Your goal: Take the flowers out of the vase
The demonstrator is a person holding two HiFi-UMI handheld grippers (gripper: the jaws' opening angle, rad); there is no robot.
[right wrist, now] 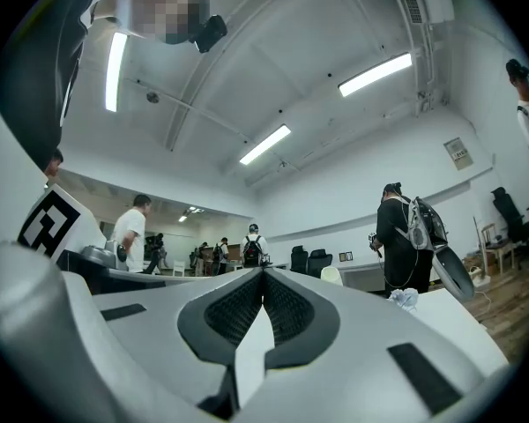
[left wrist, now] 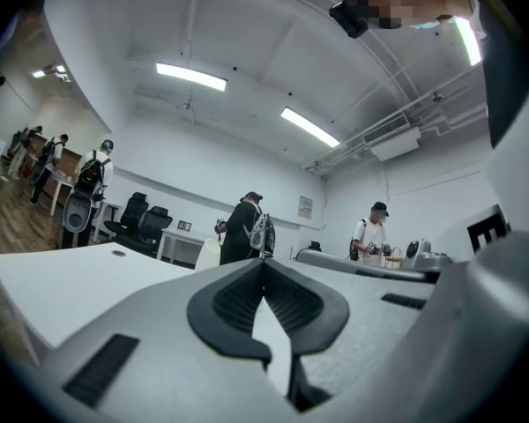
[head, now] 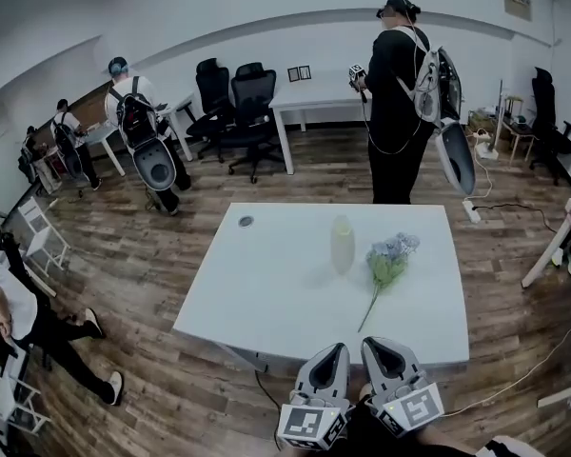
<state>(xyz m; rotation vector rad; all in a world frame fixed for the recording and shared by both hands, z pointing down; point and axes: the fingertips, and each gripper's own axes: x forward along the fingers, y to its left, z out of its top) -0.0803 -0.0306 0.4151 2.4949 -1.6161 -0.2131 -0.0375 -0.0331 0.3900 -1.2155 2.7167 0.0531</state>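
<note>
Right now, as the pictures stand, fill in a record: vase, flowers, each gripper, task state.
vase: upright, mid-table, no flowers in it
flowers: lying on the white table, right of the vase, stem toward the near edge
left gripper: jaws together, empty, by the near edge
right gripper: jaws together, empty, beside the left
task state: flowers already out

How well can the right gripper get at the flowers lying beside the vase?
Probably yes. Only bare table separates the right gripper from the flowers; the vase stands aside. The jaws are together and must open first.
</note>
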